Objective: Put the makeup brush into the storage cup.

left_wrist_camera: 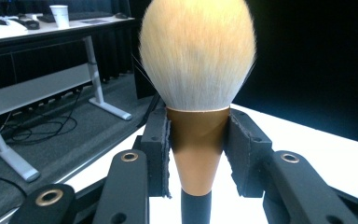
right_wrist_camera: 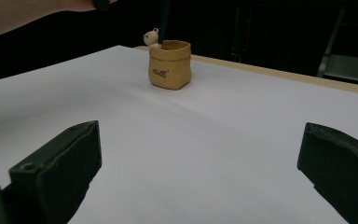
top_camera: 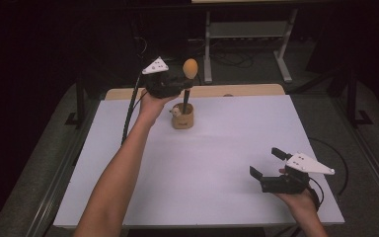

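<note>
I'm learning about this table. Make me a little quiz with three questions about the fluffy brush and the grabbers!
1. True or false: the left gripper is shut on the brush.
2. Where does the brush's black handle end? A) flat on the table B) inside the small tan pot C) in the right gripper
3. Fill in: the right gripper's jaws are ____ and hold nothing.

Key: 1 true; 2 B; 3 open.
</note>
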A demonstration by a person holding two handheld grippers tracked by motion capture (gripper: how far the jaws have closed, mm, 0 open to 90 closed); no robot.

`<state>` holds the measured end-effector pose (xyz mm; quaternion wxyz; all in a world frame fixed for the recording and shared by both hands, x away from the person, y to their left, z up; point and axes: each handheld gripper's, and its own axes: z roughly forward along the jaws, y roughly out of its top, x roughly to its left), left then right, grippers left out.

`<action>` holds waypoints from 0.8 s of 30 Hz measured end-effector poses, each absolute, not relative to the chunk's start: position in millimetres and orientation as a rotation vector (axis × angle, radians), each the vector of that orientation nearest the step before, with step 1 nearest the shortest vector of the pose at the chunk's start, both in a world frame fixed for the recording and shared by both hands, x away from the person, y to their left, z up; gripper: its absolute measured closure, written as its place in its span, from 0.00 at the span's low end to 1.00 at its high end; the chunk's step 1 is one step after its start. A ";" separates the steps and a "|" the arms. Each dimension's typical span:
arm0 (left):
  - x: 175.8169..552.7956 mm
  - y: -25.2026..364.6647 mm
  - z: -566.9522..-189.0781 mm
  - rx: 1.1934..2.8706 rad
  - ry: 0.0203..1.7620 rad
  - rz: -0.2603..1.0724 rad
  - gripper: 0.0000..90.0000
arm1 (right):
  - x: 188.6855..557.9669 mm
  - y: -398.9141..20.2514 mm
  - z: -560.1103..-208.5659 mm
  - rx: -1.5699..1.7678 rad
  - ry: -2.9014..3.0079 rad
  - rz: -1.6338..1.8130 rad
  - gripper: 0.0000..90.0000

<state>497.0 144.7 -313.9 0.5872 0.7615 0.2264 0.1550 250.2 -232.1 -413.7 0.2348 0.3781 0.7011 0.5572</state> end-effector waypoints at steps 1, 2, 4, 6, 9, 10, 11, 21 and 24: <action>497.7 144.1 -315.5 1.784 0.526 0.367 0.69 | 250.2 -232.0 -413.7 1.037 1.924 1.530 0.00; 497.9 143.8 -316.0 1.787 0.526 0.369 0.69 | 250.2 -232.0 -413.7 1.037 1.924 1.530 0.00; 498.4 143.4 -316.6 1.787 0.525 0.371 0.69 | 250.2 -232.1 -413.7 1.037 1.924 1.530 0.00; 498.7 142.4 -317.5 1.786 0.526 0.373 0.69 | 250.3 -232.2 -413.8 1.034 1.924 1.529 0.00; 500.3 141.3 -320.2 1.795 0.527 0.382 0.69 | 249.7 -231.8 -413.6 1.036 1.925 1.534 0.00; 500.3 141.3 -320.2 1.795 0.527 0.382 0.69 | 249.6 -231.8 -413.6 1.035 1.925 1.533 0.00; 500.5 141.1 -320.9 1.797 0.533 0.380 0.69 | 249.6 -231.8 -413.6 1.035 1.925 1.533 0.00; 503.8 139.5 -328.4 1.806 0.554 0.377 0.69 | 249.8 -232.2 -414.0 1.036 1.927 1.533 0.00; 504.3 139.2 -329.7 1.815 0.556 0.377 0.69 | 249.6 -232.2 -413.9 1.036 1.927 1.533 0.00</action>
